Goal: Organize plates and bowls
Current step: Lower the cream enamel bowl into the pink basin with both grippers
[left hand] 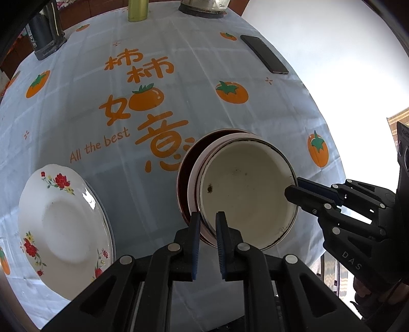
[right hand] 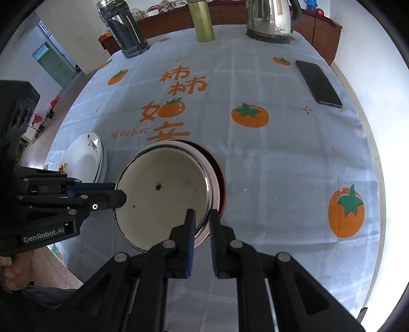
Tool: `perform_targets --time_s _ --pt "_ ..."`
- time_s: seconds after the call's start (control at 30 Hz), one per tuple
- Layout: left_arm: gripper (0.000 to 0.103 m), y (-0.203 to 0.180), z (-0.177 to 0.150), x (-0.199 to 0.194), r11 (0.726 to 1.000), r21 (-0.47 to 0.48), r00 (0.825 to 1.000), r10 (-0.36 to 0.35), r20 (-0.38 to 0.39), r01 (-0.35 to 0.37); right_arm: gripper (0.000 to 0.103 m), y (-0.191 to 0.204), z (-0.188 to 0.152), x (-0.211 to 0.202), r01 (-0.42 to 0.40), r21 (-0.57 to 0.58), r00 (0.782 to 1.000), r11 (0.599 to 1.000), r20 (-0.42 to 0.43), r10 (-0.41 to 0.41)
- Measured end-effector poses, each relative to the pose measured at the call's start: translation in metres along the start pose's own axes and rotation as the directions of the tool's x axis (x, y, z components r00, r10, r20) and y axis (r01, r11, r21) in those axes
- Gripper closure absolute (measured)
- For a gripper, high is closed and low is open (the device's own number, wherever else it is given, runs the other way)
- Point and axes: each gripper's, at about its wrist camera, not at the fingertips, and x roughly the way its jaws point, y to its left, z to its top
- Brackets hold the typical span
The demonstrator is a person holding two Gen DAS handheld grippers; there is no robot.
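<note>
Left wrist view, read left to right: I see a floral plate (left hand: 64, 229) lying flat on the tablecloth (left hand: 153, 115) at the near left edge, well apart from the bowls. Right of it, my left gripper (left hand: 207, 217) is clamped on the near rim of the cream bowl (left hand: 245, 189), one finger outside the wall and one inside. That bowl sits tilted inside a dark red bowl (left hand: 182, 178), whose rim shows along the left side. At the far right, my right gripper (left hand: 294, 187) is clamped on the opposite rim of the same cream bowl. A phone (left hand: 264, 54) lies flat near the far right edge of the cloth.

Right wrist view, same order: the left gripper (right hand: 118, 192) comes in from the left and pinches the bowl's left rim. The plate (right hand: 87, 158) lies behind it. The cream bowl (right hand: 163, 189) fills the centre, dark specks on its floor. The right gripper (right hand: 202, 217) grips its right rim. Along the far edge stand a dark jug (right hand: 125, 30), a green flask (right hand: 202, 20) and a kettle (right hand: 271, 20).
</note>
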Motion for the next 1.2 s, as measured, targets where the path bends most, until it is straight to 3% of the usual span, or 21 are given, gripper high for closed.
perform_targets --time_s 1.2 --pt "0.09 0.0021 0.0046 0.0016 1.0 -0.019 1.0 0.004 0.001 -0.004 0.091 -0.0011 0.0029 0.0062 0.0 -0.008 1.0 1.0 -0.008 0.0"
